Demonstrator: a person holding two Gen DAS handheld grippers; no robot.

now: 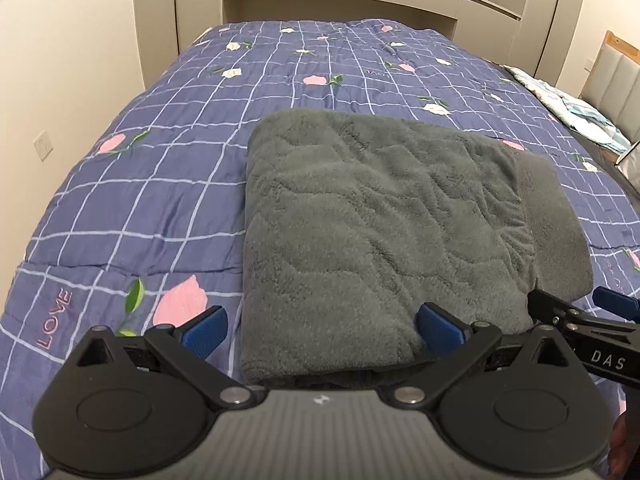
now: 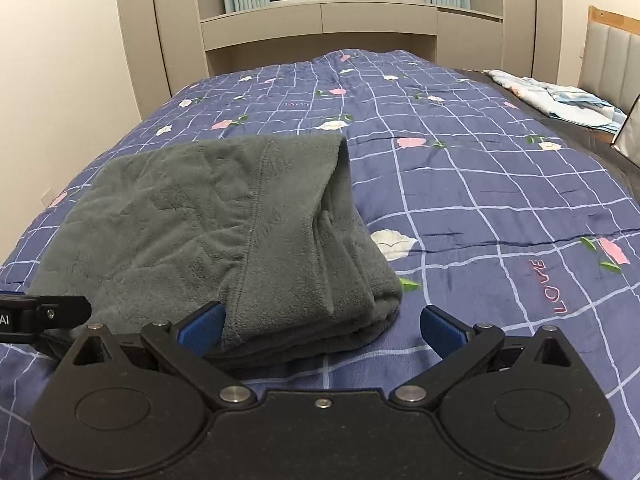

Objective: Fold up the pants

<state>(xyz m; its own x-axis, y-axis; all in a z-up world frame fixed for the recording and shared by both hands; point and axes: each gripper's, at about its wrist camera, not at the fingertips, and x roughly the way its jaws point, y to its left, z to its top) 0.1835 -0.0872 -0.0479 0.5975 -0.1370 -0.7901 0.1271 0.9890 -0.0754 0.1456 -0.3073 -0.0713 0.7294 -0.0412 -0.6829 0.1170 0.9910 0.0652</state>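
The grey fleece pants [image 1: 384, 236] lie in a thick folded bundle on the blue checked floral quilt [image 1: 160, 184], near its front edge; they look soft, plush and fairly bulky, likely to slump and spring open rather than hold a crease; the stacked near edge, where the layers show, looks the sensible place to take hold. The left gripper [image 1: 322, 330] hovers low at the bundle's near left corner, jaws spread wide and holding nothing, one blue pad [image 1: 438, 326] over the fleece and the other over the quilt; the right gripper [image 2: 322, 328] sits at the near right corner, jaws likewise released, its left pad [image 2: 202, 328] just at the fabric's edge; the fold looks about done.
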